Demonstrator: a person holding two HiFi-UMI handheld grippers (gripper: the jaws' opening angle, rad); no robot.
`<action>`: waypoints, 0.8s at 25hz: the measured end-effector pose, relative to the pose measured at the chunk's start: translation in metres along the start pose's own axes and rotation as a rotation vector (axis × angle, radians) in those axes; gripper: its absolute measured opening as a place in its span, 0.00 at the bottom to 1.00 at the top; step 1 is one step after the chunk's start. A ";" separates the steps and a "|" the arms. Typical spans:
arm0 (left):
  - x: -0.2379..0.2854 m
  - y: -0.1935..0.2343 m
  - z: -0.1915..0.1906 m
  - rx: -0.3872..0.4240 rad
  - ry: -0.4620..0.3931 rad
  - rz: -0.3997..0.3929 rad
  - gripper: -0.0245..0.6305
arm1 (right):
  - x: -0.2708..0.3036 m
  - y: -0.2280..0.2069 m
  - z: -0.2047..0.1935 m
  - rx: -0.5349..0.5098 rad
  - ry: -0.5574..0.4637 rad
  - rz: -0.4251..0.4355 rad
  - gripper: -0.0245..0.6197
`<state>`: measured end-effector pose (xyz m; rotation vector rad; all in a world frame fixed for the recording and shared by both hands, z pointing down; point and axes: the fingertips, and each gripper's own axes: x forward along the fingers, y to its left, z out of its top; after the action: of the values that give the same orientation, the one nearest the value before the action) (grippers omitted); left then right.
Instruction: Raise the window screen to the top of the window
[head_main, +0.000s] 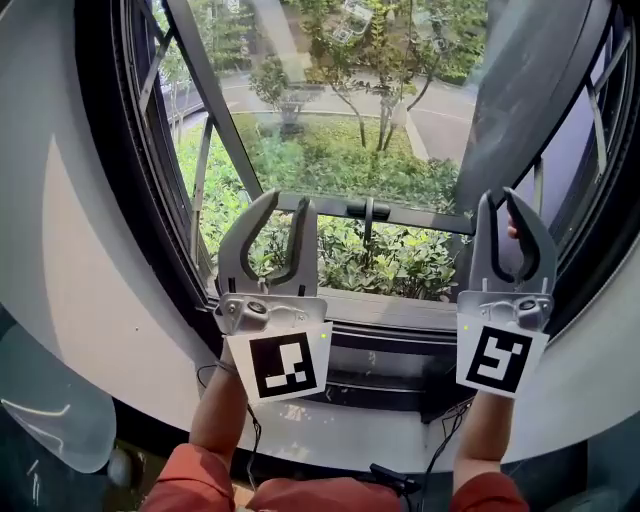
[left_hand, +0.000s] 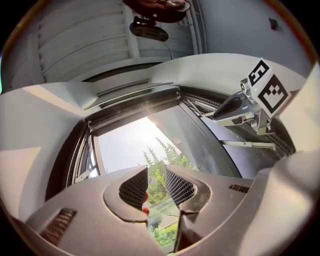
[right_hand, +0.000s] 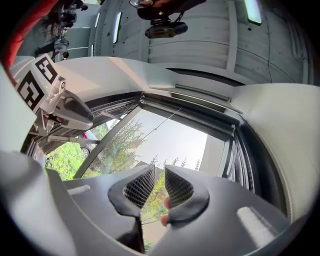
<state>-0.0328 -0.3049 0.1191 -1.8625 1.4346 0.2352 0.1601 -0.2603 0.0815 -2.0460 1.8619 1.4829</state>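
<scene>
No mesh shows across the window opening (head_main: 330, 150); trees and a road are seen straight through it. In both gripper views a dark screen rail (left_hand: 131, 96) (right_hand: 192, 106) lies along the top of the frame. My left gripper (head_main: 288, 205) (left_hand: 156, 187) points up in front of the lower left of the opening, jaws apart with nothing between them. My right gripper (head_main: 500, 200) (right_hand: 159, 187) points up at the lower right, with a narrower gap that is also empty. Each gripper shows in the other's view: the right gripper (left_hand: 240, 106) and the left gripper (right_hand: 70, 107).
A glass sash with a dark bottom rail and handle (head_main: 368, 212) is pushed outward. A second tinted pane (head_main: 530, 90) leans at the right. The white curved window reveal (head_main: 90, 260) surrounds the frame, and cables (head_main: 440, 440) hang below the sill.
</scene>
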 end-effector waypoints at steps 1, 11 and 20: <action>-0.003 -0.003 -0.009 -0.023 0.017 -0.003 0.19 | -0.004 0.003 -0.007 0.032 0.009 0.000 0.15; -0.048 -0.044 -0.093 -0.203 0.185 -0.050 0.19 | -0.071 0.066 -0.075 0.286 0.145 0.022 0.15; -0.098 -0.076 -0.145 -0.305 0.293 -0.101 0.19 | -0.125 0.122 -0.124 0.421 0.310 0.095 0.15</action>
<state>-0.0417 -0.3204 0.3094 -2.2875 1.5604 0.1408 0.1602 -0.2697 0.2953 -2.0827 2.1713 0.7205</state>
